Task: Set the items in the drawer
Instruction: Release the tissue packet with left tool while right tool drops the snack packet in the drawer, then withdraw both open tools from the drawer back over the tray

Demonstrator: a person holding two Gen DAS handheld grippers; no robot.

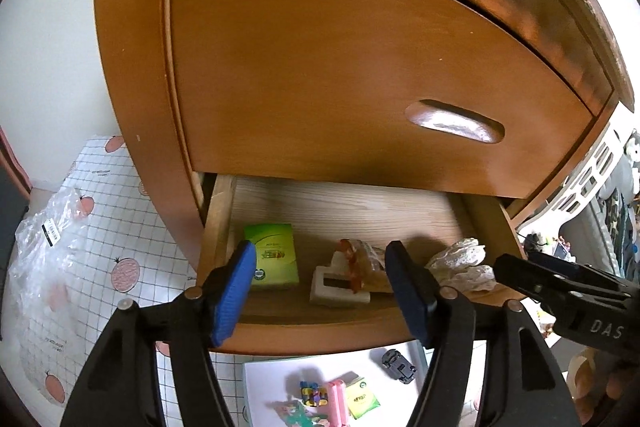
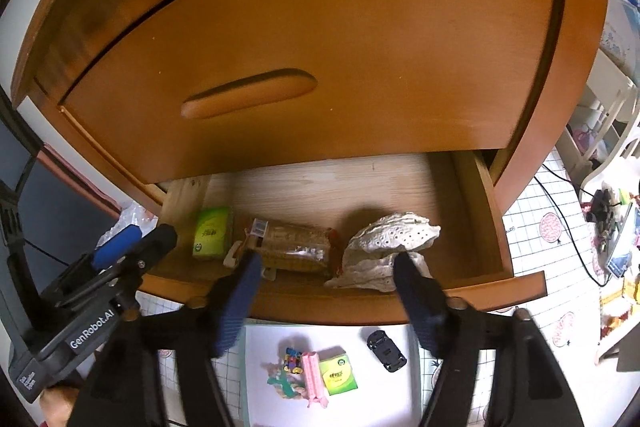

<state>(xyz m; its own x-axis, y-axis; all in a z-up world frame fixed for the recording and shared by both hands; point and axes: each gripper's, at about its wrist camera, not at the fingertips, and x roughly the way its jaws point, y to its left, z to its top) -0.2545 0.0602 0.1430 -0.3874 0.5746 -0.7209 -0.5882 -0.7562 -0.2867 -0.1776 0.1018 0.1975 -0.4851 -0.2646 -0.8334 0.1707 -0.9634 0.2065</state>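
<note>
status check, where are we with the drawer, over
Left gripper and right gripper open, empty, over the open drawer. Green pack, snack bag, white cloth in; toy car still out.

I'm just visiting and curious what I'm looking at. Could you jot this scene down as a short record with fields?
Furniture: wooden cabinet, lower drawer pulled open
In drawer: green tissue pack, wrapped snack packet, white perforated cloth
On floor below: second green pack, pink item, small black toy car
Left gripper: open, empty
Right gripper: open, empty
</note>
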